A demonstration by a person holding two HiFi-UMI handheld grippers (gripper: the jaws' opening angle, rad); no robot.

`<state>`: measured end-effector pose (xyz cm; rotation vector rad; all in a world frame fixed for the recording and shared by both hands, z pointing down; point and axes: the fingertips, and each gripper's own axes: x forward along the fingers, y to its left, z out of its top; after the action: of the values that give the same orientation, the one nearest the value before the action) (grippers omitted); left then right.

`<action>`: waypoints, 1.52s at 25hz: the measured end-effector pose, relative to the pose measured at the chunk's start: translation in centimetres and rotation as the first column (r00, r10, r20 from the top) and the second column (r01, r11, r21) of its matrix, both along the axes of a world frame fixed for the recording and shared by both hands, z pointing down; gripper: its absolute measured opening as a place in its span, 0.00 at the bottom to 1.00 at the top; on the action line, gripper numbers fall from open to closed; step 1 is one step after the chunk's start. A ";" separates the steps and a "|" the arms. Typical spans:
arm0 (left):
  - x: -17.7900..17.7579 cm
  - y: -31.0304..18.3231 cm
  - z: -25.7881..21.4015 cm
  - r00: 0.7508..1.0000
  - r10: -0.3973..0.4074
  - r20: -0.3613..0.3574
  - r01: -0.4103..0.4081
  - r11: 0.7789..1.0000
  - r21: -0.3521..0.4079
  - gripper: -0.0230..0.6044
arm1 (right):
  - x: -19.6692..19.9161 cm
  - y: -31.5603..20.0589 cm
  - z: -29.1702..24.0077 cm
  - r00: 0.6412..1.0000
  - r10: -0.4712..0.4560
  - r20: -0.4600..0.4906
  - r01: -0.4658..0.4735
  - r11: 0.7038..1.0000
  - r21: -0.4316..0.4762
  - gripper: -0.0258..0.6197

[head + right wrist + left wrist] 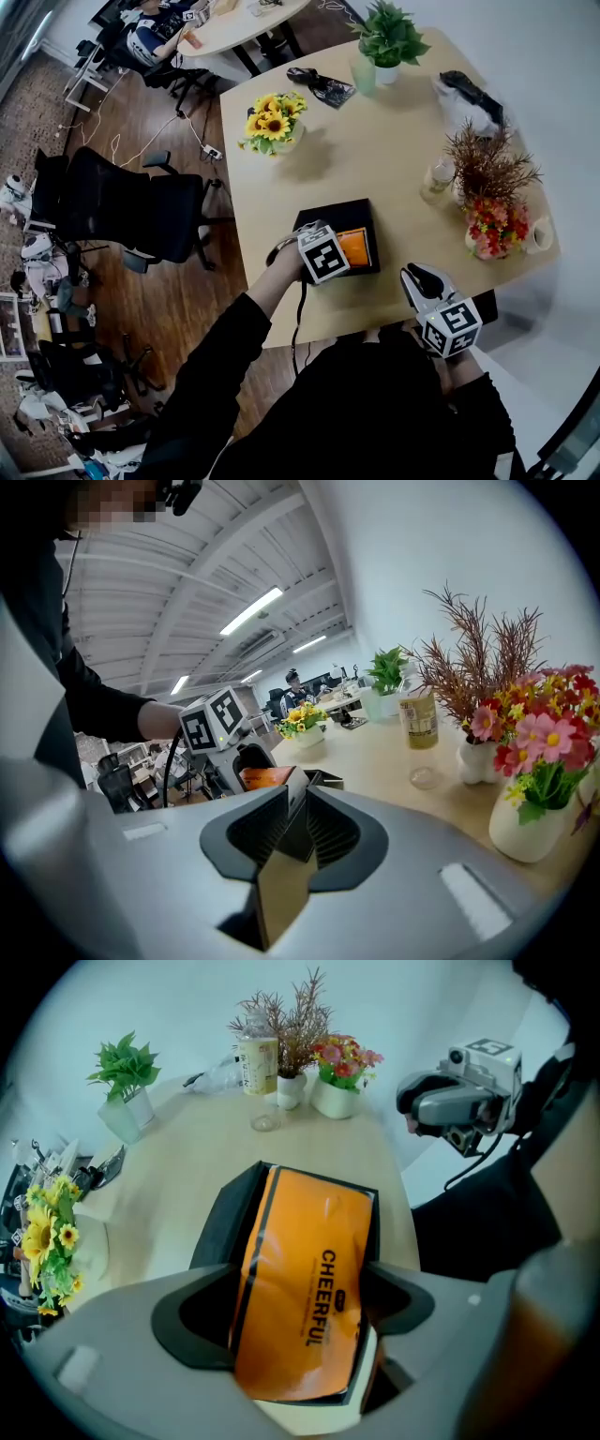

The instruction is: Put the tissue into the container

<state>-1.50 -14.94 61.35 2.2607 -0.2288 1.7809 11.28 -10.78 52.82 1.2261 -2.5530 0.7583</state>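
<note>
An orange tissue pack (305,1279) lies lengthwise in the black container (217,1227) near the table's front edge. My left gripper (302,1288) straddles the pack with its jaws wide, the pads close beside its long edges, not visibly pressing. From the head view the pack (354,248) shows inside the container (328,217), partly hidden under the left gripper (330,251). My right gripper (424,279) hangs off the table's front edge to the right, away from the container. In its own view the right gripper (295,822) is shut with nothing between the ridged pads.
A sunflower pot (272,120) stands at the table's left side, a green plant (386,39) at the back. A bottle (436,178), a dried-twig vase (487,167) and a red flower pot (494,230) line the right edge. An office chair (122,202) stands left of the table.
</note>
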 end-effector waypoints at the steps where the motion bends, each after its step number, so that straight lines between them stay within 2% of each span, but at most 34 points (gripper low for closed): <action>1: 0.3 -0.2 -0.2 1.000 -0.007 -0.025 0.007 1.000 0.019 0.66 | 0.0 0.0 0.0 1.000 -0.001 0.000 0.001 1.000 0.000 0.13; 4: 0.3 -0.9 -1.4 0.994 -0.066 -0.090 0.073 0.995 0.069 0.66 | -0.2 -0.1 -0.1 1.000 -0.005 -0.001 0.005 1.000 0.000 0.13; 9: -1.0 -1.2 -3.3 0.975 -0.149 -0.167 0.167 0.980 0.104 0.66 | -0.8 -0.5 -0.4 1.000 -0.019 -0.009 0.019 1.000 0.008 0.13; 12: -1.2 -0.4 -5.2 0.945 -0.190 -0.268 0.232 0.963 0.136 0.65 | -1.4 -0.9 -0.6 0.999 -0.031 -0.017 0.032 0.999 0.017 0.13; 15: -1.7 0.8 -7.2 0.901 -0.228 -0.370 0.311 0.933 0.180 0.64 | -1.9 -1.3 -1.2 0.999 -0.046 -0.025 0.047 0.998 0.029 0.13; 17: -2.2 1.8 -8.5 0.862 -0.265 -0.432 0.378 0.904 0.198 0.62 | -2.2 -1.5 -1.7 0.998 -0.056 -0.038 0.058 0.997 0.042 0.13; 19: -2.7 2.8 -9.9 0.808 -0.310 -0.501 0.455 0.868 0.197 0.62 | -2.3 -1.7 -2.2 0.997 -0.056 -0.047 0.058 0.997 0.052 0.13; 21: -3.3 3.2 -11.6 0.729 -0.357 -0.584 0.546 0.818 0.181 0.61 | -2.4 -2.0 -2.7 0.998 -0.047 -0.036 0.049 0.997 0.057 0.13; 23: -4.0 3.5 -13.0 0.631 -0.395 -0.668 0.637 0.755 0.156 0.60 | -2.4 -2.1 -3.4 0.999 -0.040 -0.017 0.041 0.997 0.060 0.13; 25: -4.8 3.9 -13.7 0.547 -0.413 -0.728 0.706 0.696 0.135 0.60 | -2.7 -2.0 -4.0 0.999 -0.038 -0.008 0.038 0.997 0.067 0.13; 28: -6.1 4.5 -14.2 0.464 -0.427 -0.776 0.769 0.629 0.114 0.60 | -3.1 -1.8 -4.6 0.999 -0.036 -0.011 0.037 0.996 0.080 0.13; 30: -6.9 5.0 -14.5 0.425 -0.433 -0.795 0.796 0.597 0.100 0.60 | -3.5 -1.5 -5.2 0.999 -0.044 -0.019 0.046 0.995 0.086 0.13; 32: -7.2 6.0 -14.9 0.402 -0.437 -0.804 0.805 0.587 0.084 0.60 | -4.2 -1.0 -6.1 0.998 -0.056 -0.027 0.059 0.993 0.099 0.13; 35: -7.3 7.6 -15.3 0.404 -0.427 -0.809 0.796 0.600 0.081 0.59 | -5.1 -0.1 -7.7 0.997 -0.072 -0.040 0.077 0.989 0.130 0.13; 38: -7.3 8.5 -15.6 0.401 -0.410 -0.819 0.796 0.599 0.090 0.58 | -5.7 0.8 -8.5 0.995 -0.087 -0.044 0.092 0.985 0.146 0.13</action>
<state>-8.81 -6.41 45.75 2.4556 -1.2857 0.3253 5.59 -10.00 44.32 1.1459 -2.6540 0.5306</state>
